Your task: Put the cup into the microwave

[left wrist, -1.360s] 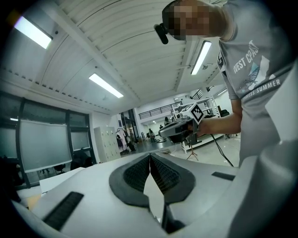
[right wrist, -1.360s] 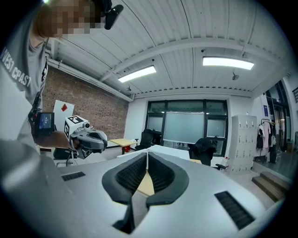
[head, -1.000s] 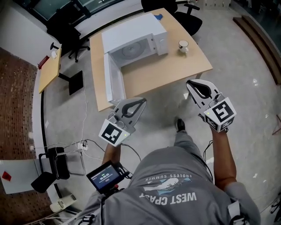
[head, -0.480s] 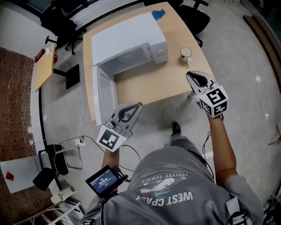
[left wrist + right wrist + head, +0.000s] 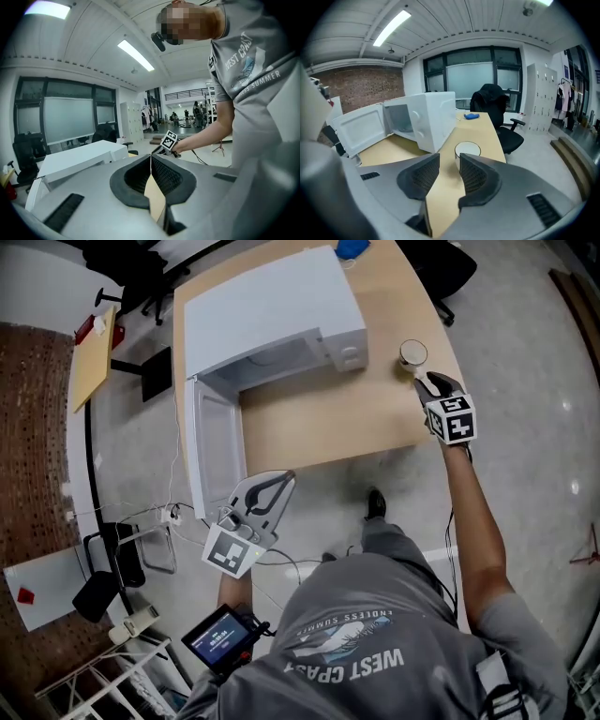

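your right gripper [image 5: 425,382] has come up to the white ceramic cup [image 5: 412,353], just right of the open white microwave [image 5: 272,315]. its jaws have just been opening, with nothing between them yet. left gripper [image 5: 151,157] is clenched and empty; the grasp looks due next.

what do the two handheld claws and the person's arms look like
The left claw and right claw are pale grey wedge-shaped shells with dark ribbed pads. Each carries a white cube with black square markers. The person wears a grey short-sleeved T-shirt with white lettering. The right claw's jaws have just been opening, nothing between them.
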The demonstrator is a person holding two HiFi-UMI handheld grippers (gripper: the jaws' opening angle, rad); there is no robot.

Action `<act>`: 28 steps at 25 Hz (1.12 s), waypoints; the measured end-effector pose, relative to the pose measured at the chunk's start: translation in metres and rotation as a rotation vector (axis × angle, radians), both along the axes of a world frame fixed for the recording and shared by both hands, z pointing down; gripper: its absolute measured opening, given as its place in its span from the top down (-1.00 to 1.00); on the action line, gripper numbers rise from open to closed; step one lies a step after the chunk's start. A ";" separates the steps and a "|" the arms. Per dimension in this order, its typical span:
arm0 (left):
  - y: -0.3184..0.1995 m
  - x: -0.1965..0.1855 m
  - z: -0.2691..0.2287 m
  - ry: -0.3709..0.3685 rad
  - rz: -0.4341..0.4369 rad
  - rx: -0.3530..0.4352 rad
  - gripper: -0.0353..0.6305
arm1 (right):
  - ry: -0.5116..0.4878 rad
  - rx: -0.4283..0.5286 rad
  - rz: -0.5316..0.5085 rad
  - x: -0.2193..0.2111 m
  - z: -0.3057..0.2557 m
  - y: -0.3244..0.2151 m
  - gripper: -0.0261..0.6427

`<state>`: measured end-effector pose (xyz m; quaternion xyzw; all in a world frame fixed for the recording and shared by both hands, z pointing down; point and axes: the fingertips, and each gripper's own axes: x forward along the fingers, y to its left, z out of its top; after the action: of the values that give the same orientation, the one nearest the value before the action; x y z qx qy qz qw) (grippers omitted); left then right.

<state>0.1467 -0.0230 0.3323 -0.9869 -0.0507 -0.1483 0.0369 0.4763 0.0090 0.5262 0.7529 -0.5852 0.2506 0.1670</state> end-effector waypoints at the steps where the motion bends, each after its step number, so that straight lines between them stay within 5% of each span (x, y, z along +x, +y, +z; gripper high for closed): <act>1: -0.002 0.001 0.003 -0.010 -0.009 -0.003 0.82 | -0.007 -0.023 0.009 0.008 0.014 -0.003 0.56; 8: -0.015 0.003 0.019 -0.044 -0.073 -0.023 0.82 | -0.038 -0.160 0.043 0.039 0.095 -0.016 0.54; 14: -0.015 0.000 0.024 -0.058 -0.089 -0.021 0.82 | 0.013 -0.185 0.047 0.049 0.119 -0.026 0.54; 16: -0.015 -0.001 0.026 -0.064 -0.090 -0.017 0.82 | 0.024 -0.175 0.056 0.053 0.121 -0.028 0.69; 28: -0.005 -0.007 0.019 -0.046 -0.085 -0.005 0.82 | 0.014 0.026 0.023 0.023 0.050 -0.018 0.71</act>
<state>0.1395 -0.0279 0.3517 -0.9846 -0.0099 -0.1725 0.0270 0.4992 -0.0093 0.5758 0.7634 -0.5786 0.2396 0.1581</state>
